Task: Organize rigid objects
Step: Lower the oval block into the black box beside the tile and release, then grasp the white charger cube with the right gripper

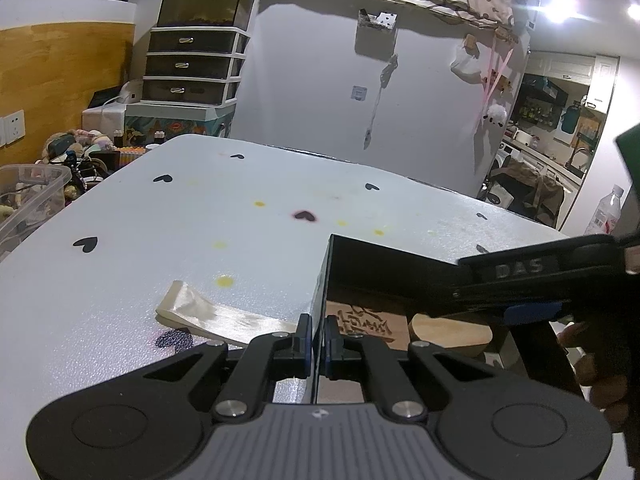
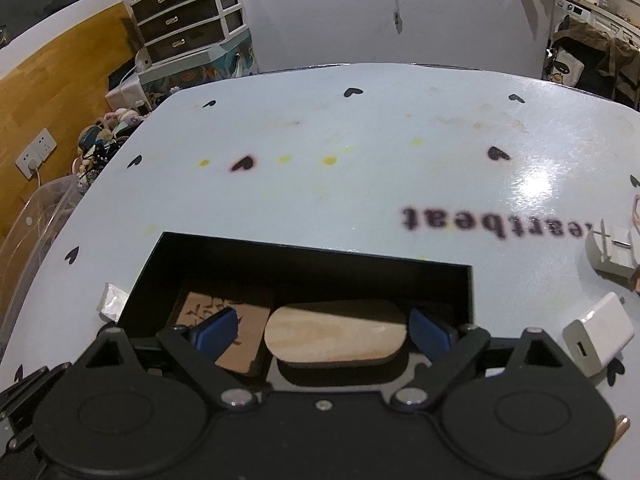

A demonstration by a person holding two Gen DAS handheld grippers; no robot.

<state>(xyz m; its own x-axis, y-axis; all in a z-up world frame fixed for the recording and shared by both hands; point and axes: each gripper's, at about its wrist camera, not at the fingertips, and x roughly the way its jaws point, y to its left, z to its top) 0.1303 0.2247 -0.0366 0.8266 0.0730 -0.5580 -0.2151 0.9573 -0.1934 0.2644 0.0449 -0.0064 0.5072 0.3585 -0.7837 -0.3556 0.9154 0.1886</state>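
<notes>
A black open box (image 2: 308,256) sits on the pale blue table (image 2: 360,140). Inside lie a rounded wooden piece (image 2: 336,332) and a brown patterned card (image 2: 240,320). My left gripper (image 1: 318,344) is shut on the box's left wall (image 1: 320,280). My right gripper (image 2: 322,332) is open above the box, its blue pads (image 2: 214,330) on either side of the wooden piece. In the left wrist view the right gripper (image 1: 528,312) reaches in over the box from the right, above the wooden piece (image 1: 452,330) and card (image 1: 368,322).
A white charger (image 2: 596,340) and a white plug adapter (image 2: 612,252) lie to the right of the box. A strip of clear tape (image 1: 208,312) lies left of it. A clear plastic bin (image 1: 28,200) stands off the table's left edge.
</notes>
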